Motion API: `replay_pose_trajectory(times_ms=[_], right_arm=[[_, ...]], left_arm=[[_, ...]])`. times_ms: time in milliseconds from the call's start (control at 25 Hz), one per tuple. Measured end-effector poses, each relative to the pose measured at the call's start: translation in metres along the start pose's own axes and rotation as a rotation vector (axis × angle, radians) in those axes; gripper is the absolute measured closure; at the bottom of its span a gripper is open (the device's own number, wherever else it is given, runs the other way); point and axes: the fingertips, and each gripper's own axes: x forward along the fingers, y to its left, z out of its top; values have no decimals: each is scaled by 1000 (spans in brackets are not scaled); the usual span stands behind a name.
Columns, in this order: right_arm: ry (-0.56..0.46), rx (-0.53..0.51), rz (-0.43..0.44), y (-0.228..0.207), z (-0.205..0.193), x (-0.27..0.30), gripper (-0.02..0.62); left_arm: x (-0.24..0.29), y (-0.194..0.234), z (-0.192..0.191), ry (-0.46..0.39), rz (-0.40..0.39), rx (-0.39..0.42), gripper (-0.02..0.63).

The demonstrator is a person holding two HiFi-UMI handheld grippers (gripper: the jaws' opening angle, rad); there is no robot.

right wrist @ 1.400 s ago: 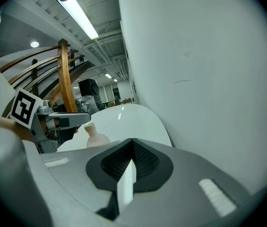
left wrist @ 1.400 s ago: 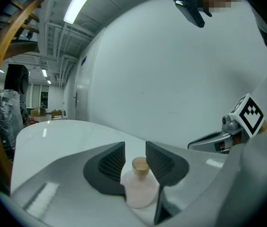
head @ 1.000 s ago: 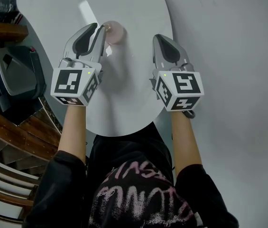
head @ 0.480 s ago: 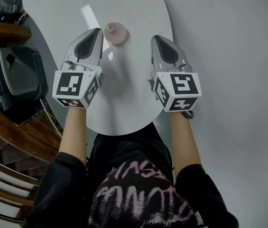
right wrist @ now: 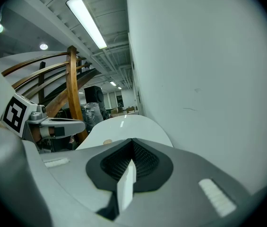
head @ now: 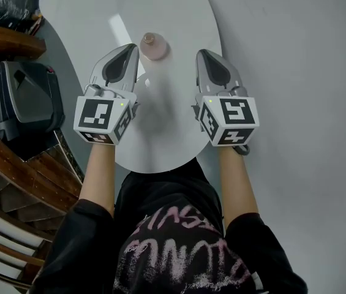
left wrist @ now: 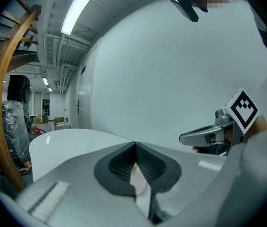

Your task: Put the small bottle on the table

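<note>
Shows the small bottle (head: 154,46) standing upright on the white oval table (head: 179,17), pinkish, narrow top up, toward 12 o'clock from the person and free of both tools. Places the tip of the left gripper (head: 133,48) at 9 o'clock of the bottle, just beside it, with the body trailing back toward 7 o'clock. Presses that gripper's jaws together along their whole length, with nothing between the dark ribbed pads. Sets the right gripper (head: 202,54) at 3 o'clock of the bottle, a little farther off, above the table's right edge. Shuts its jaws likewise, tip against tip, on nothing at all. Lines both grippers up roughly parallel, pointing to 12 o'clock, bare forearms (head: 96,170) behind them at 6 o'clock. Puts a black and grey case (head: 19,97) at 9 o'clock of the left gripper, off the table, with curved wooden rails (head: 13,164) at 7 o'clock. Catches, in the right gripper view, the left gripper at 9 o'clock and a long ceiling light (right wrist: 86,22) at 11 o'clock.
</note>
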Motion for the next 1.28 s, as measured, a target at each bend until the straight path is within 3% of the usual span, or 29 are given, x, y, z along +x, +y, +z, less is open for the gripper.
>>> replay_pose_trajectory(times_ms=[600,1280], right_arm=[[-81,-47,14,27,40,-35,589],[-138,-92,57,41,58,-63,589]], left_arm=[[-49,-4,43,-75,37,36,606],[-88,-20,65,-118,87,76,606]])
